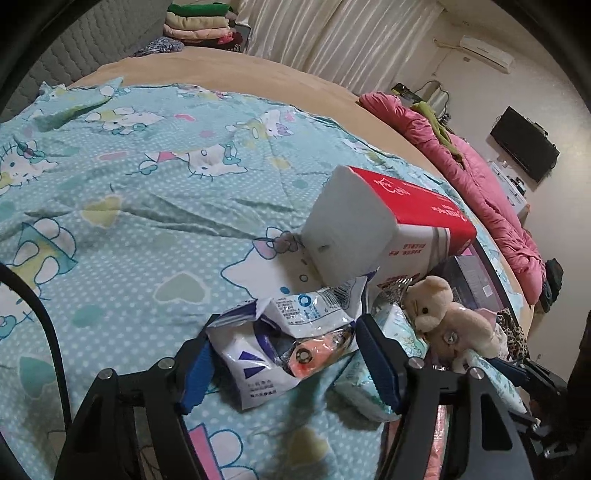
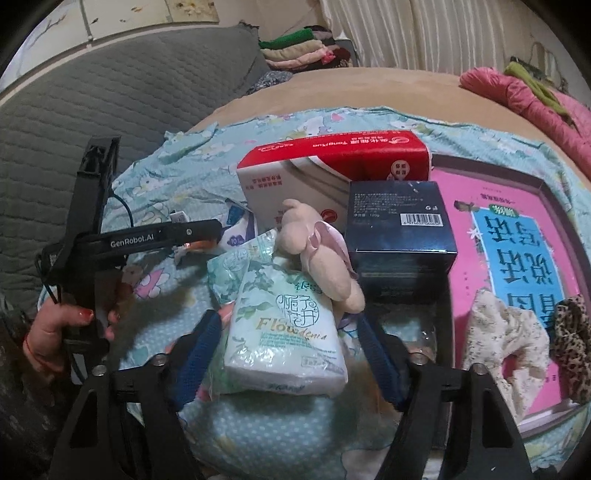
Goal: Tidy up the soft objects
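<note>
In the left wrist view a crumpled white plastic pack [image 1: 273, 347] with blue print lies on the quilt, an orange item [image 1: 310, 356] showing inside it. My left gripper [image 1: 284, 328] has a blue pad against each side of the pack. A beige teddy bear [image 1: 443, 317] [image 2: 321, 251] leans on a floral tissue pack [image 2: 284, 332]. My right gripper [image 2: 288, 319] straddles that tissue pack, with a gap at its right pad. Behind them stand a red-and-white tissue box [image 2: 332, 162] [image 1: 406, 221] and a dark blue box [image 2: 399, 221].
A pink book [image 2: 517, 240] lies at the right under a cream lace scrunchie [image 2: 506, 339] and a leopard scrunchie [image 2: 572, 332]. The cartoon quilt [image 1: 129, 184] spreads left. A pink duvet [image 1: 480, 184] lines the far edge, and folded clothes [image 1: 199, 26] are stacked by the grey headboard [image 2: 110, 110].
</note>
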Demonstrator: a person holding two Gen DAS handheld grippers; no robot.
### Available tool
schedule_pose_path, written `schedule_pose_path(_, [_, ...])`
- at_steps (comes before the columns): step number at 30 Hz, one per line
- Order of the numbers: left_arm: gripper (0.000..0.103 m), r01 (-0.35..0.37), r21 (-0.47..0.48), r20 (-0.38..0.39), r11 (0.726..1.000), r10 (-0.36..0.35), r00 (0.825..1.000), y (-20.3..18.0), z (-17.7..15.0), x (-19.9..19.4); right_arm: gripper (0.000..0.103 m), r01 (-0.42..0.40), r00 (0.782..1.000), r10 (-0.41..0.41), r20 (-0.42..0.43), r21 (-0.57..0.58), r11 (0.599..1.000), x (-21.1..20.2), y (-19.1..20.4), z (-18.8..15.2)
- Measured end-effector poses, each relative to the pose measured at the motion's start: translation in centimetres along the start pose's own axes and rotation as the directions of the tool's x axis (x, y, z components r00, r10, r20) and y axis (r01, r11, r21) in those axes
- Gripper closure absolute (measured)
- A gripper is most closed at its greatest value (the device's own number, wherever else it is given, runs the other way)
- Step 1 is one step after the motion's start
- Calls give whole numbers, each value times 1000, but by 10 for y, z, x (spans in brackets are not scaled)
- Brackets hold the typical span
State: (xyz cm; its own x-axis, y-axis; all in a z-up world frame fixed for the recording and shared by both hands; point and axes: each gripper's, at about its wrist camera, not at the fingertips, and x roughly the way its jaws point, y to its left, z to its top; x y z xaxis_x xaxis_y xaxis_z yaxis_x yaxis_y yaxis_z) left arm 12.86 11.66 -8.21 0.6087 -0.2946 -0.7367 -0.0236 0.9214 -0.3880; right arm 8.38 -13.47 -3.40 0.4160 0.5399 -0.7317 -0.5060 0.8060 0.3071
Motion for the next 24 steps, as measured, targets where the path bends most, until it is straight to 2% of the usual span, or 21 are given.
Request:
schedule_pose_path(1, [35,6,-6,-2,1000,-6,1000,1,-1,0,43,-4,1000,4,-5,1,1000,2,0,0])
schedule_pose_path(4, [39,29,-26,-1,999,-29,1000,6,0,0,49,-19,1000,19,-10,2,1000,4,1,-1])
schedule_pose_path(9, [51,50,-50,6,998,-50,999,10,0,-2,53,-24,1000,24,0,1,1000,1,1,-1])
schedule_pose_path(10, [55,52,-53,7,997,-51,999,11,0,-2,53,-26,1000,26,0,1,1000,0,1,-2])
schedule_pose_path(11, [67,57,-60,14,997,-56,998,12,0,-5,53,-26,1000,26,1,1,1000,-1,1,-2])
schedule_pose_path(12, [69,65,-69,19,996,-64,998,13,0,-6,53,-25,1000,25,7,0,1000,-3,1,-2])
schedule_pose_path(18, [74,65,-60,47,996,-63,997,9,0,-15,54,-34,999,34,25,-20,999,-12,3,-3])
schedule_pose_path(24, [74,31,-54,85,998,-27,996,2,-3,-34,54,-48,997,51,57,-45,998,-23,9,-2])
